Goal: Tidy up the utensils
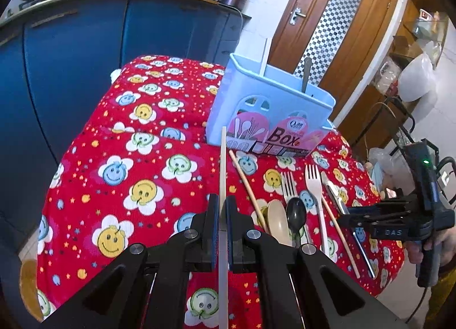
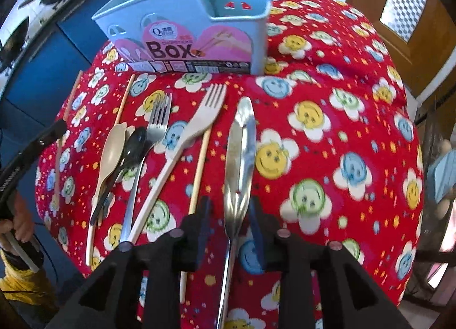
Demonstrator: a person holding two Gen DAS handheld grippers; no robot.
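A light blue utensil box (image 1: 270, 106) stands at the far side of the red smiley tablecloth (image 1: 119, 135); it also shows in the right wrist view (image 2: 199, 24). My left gripper (image 1: 223, 203) is shut on a white chopstick (image 1: 223, 169), held above the cloth and pointing toward the box. My right gripper (image 2: 230, 209) is open, its jaws on either side of a steel knife (image 2: 240, 152) lying on the cloth. Beside it lie a wooden chopstick (image 2: 199, 169), a cream plastic fork (image 2: 193, 129), a steel fork (image 2: 154, 135), a black spoon (image 2: 131, 152) and a beige spoon (image 2: 112, 146).
The box holds a white stick (image 1: 263, 58) and a dark utensil handle (image 1: 306, 73). Another wooden chopstick (image 1: 248, 189) lies left of the spoons. Blue cabinets (image 1: 71, 72) stand behind the table on the left, a wooden door (image 1: 336, 29) behind on the right.
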